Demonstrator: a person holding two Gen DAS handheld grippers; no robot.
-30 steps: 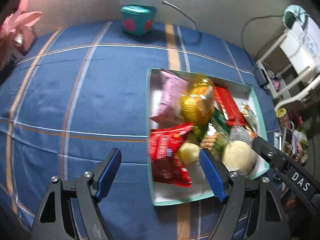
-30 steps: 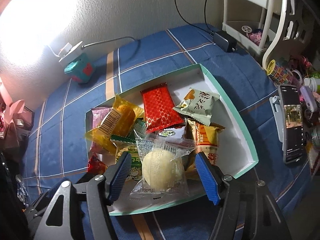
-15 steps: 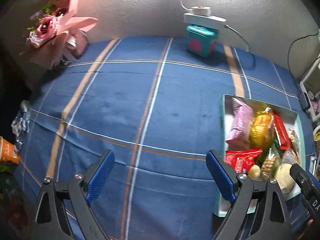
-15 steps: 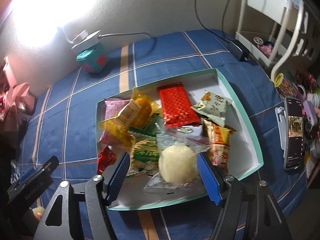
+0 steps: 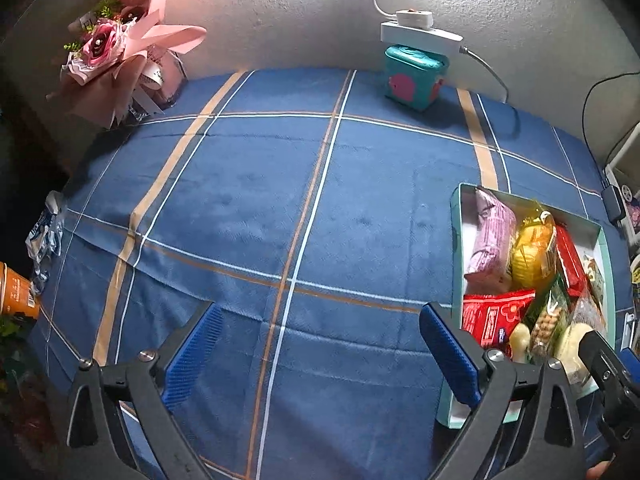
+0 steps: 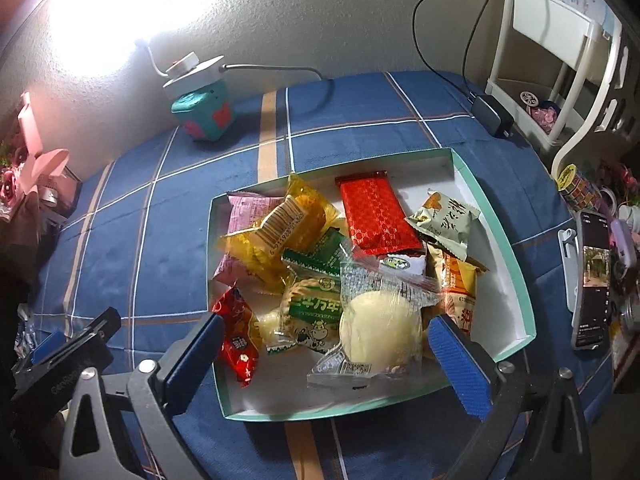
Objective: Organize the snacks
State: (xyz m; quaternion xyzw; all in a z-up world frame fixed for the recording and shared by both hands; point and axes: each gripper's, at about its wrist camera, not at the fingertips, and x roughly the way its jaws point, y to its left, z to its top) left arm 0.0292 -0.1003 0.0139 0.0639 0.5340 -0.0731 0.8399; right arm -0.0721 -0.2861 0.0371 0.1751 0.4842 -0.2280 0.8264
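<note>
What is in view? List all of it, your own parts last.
box: one, white with teal rim, on the cloth
snack packets: about ten, mixed colours, in the box
bun: one, pale, clear wrapper, near end of the box
cloth: one, blue plaid, under everything
cube: one, teal and pink, by the wall
power strip: one, white, on the cube
bouquet: one, pink, far left
phone: one, black, right of the box
left gripper: blue pads, opening, empty, over cloth
right gripper: blue pads, opening, over the bun
</note>
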